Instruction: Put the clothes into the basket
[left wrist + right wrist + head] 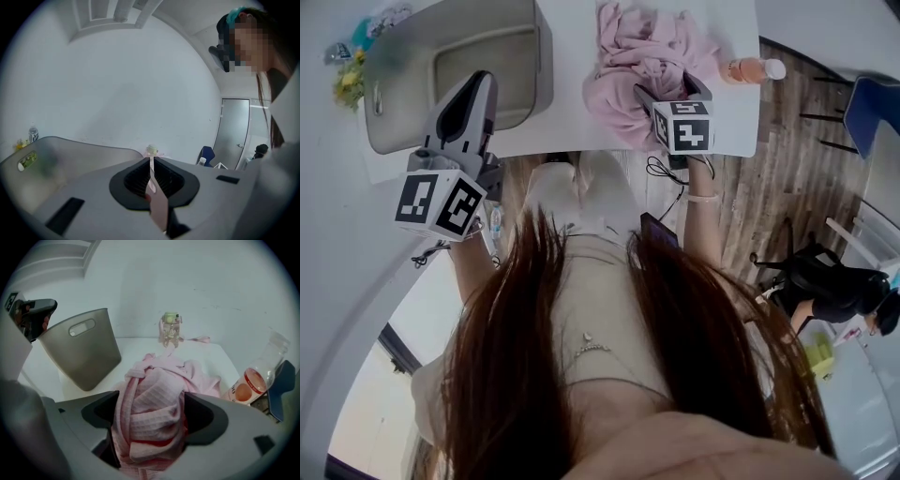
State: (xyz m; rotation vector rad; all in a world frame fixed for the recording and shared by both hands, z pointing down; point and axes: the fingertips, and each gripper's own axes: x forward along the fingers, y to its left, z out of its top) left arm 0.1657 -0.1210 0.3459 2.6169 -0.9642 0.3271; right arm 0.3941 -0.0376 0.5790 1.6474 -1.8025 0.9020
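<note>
Left gripper (151,161), jaws pressed together, fills the lower centre of the frame. The rim of the grey basket (70,151) curves across the lower left. A person (276,75) leans in at upper right, and a blue chair (206,154) stands by the white wall (131,84).

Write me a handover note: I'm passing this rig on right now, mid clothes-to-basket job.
Left hand-held gripper: jaws together, at the basket.
Right hand-held gripper: open, jaws astride the pink clothes, not clamped yet.
Things: clothes heaped on the table, right of the basket in the head view; a bottle lies beside the heap.
Done: nothing; no clothes show in the basket.
Left: probably close the right jaws on the heap, lift, carry it over the basket, release.
</note>
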